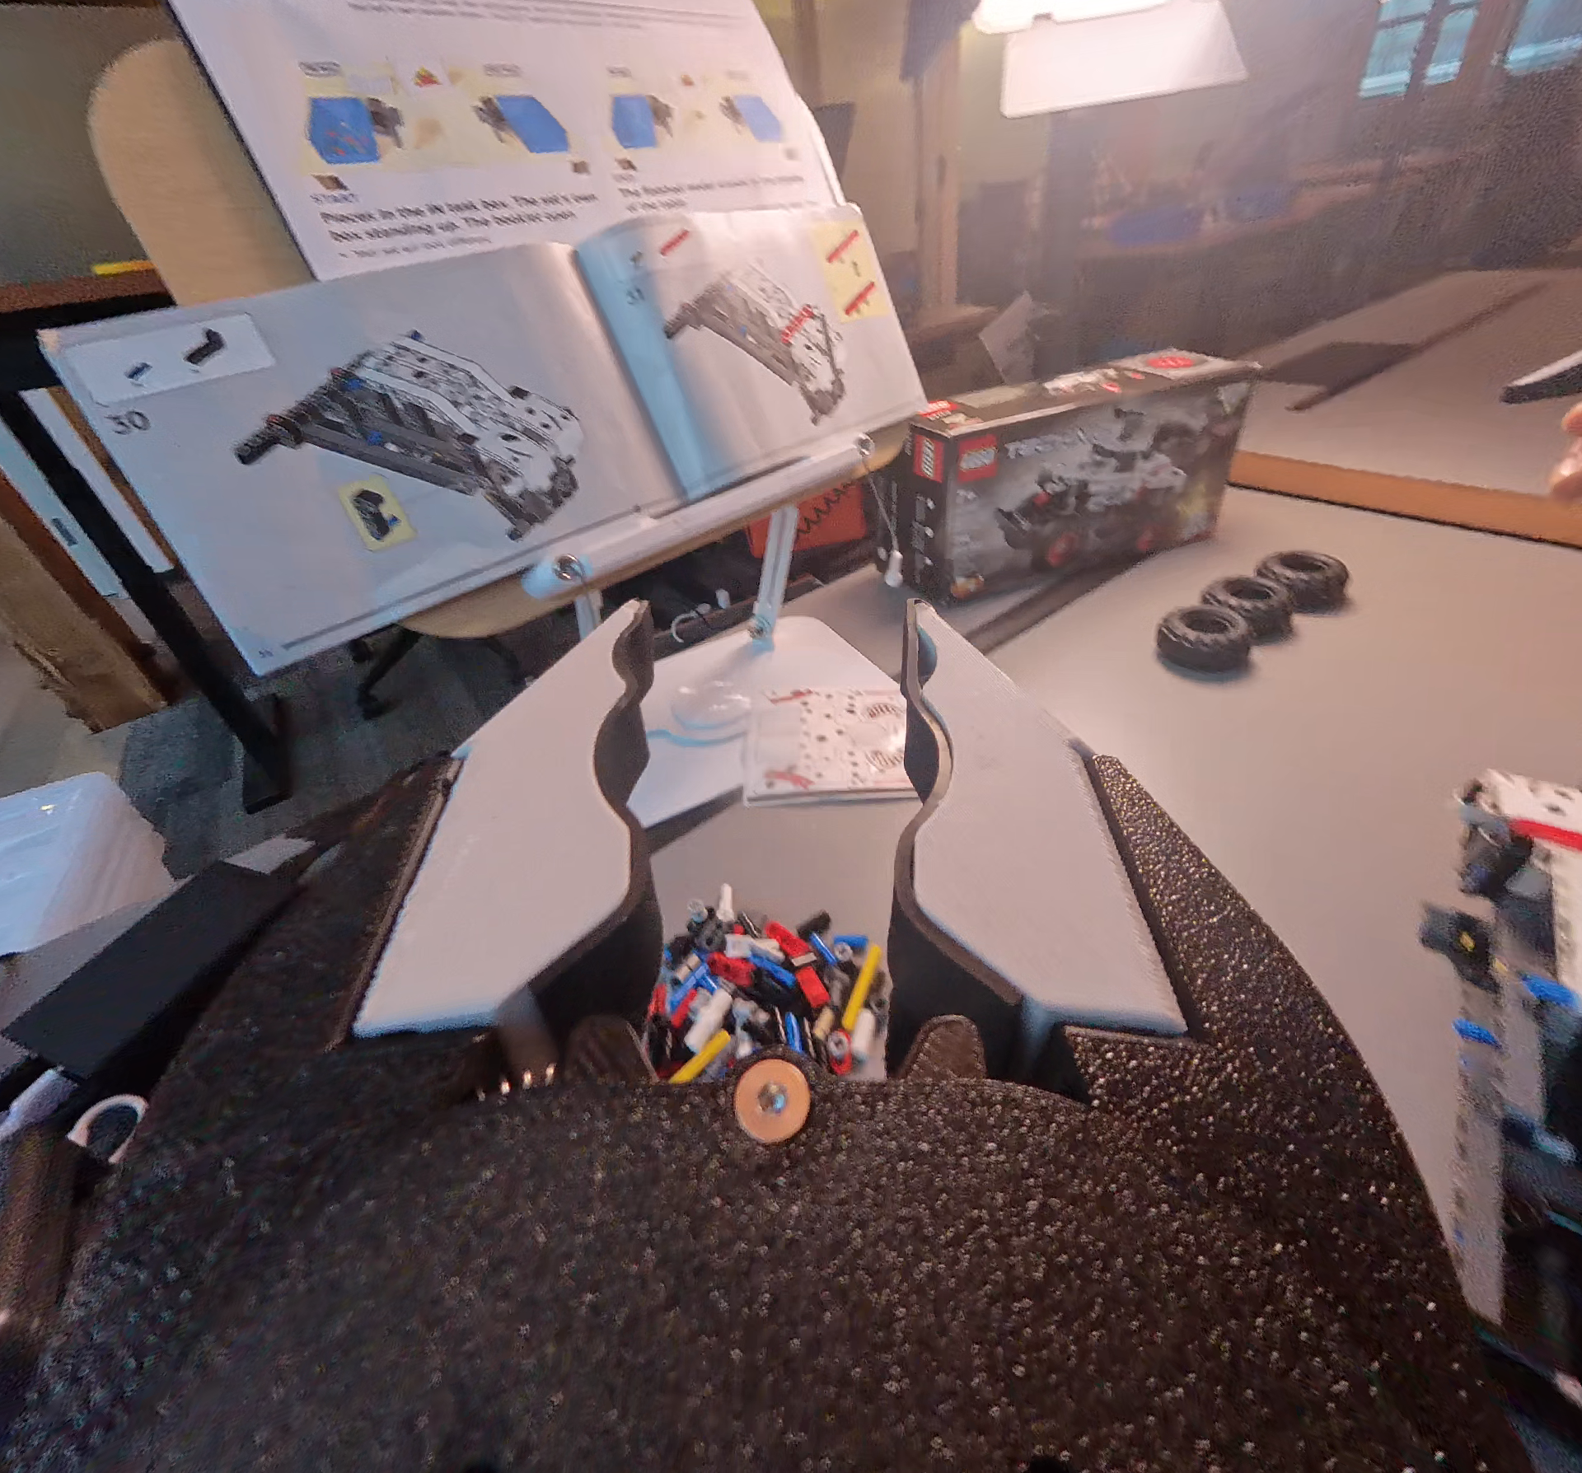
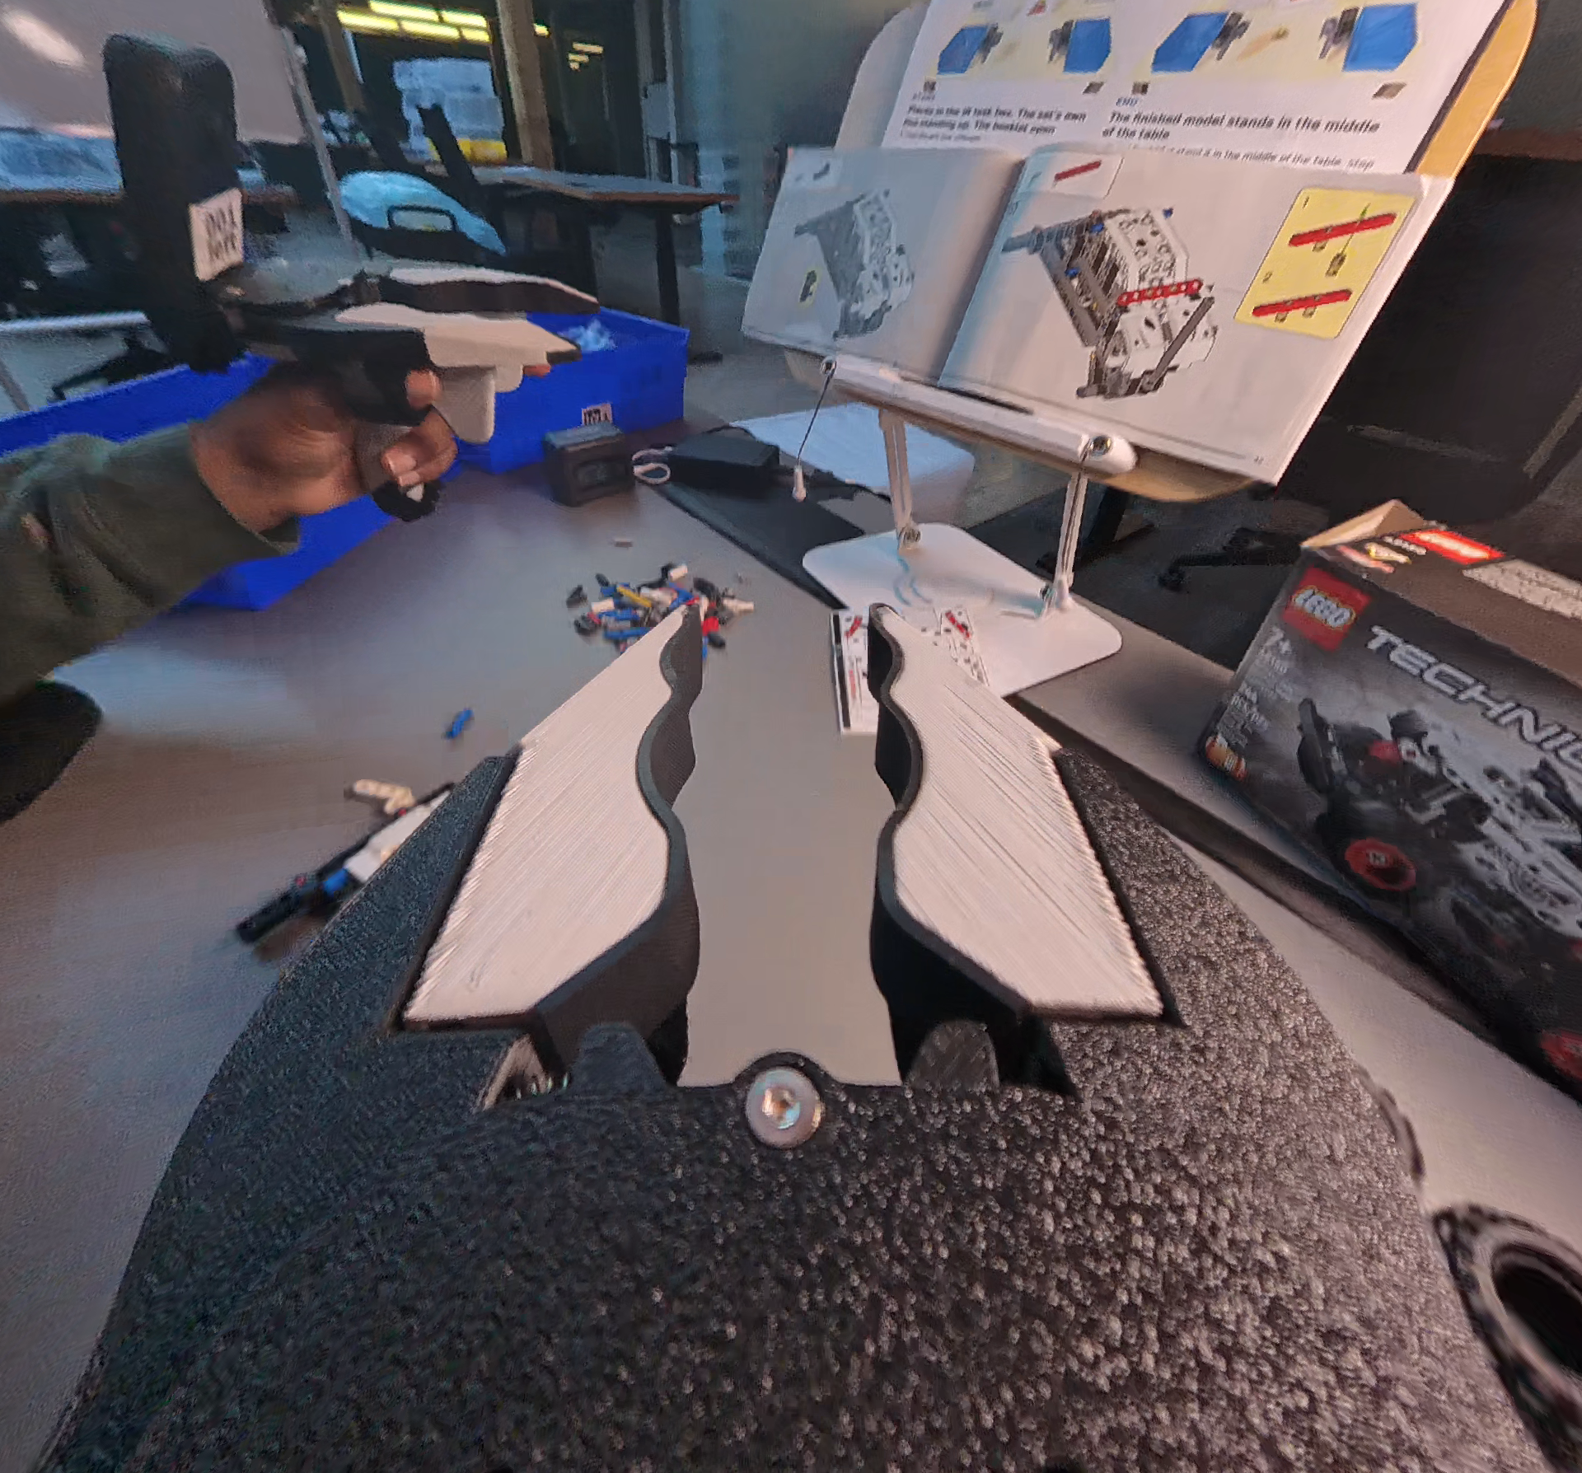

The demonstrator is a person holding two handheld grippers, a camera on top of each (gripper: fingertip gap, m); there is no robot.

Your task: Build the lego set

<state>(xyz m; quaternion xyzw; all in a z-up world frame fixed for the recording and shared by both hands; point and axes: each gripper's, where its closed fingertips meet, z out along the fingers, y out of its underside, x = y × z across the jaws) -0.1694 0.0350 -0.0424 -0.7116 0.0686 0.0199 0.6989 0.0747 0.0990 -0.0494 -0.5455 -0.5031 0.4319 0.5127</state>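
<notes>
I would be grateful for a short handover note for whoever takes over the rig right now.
Left gripper: open, empty, raised over the pile of loose pieces.
Right gripper: open, empty, above bare table, aimed towards the booklet stand.
Instruction booklet lies open on its stand. Set box stands beyond it; three tyres lie in a row on the table. The part-built model lies at the right edge of the left wrist view. A sticker sheet lies by the stand's base.
Done: part of the body. Left: loose pieces, tyres.
</notes>
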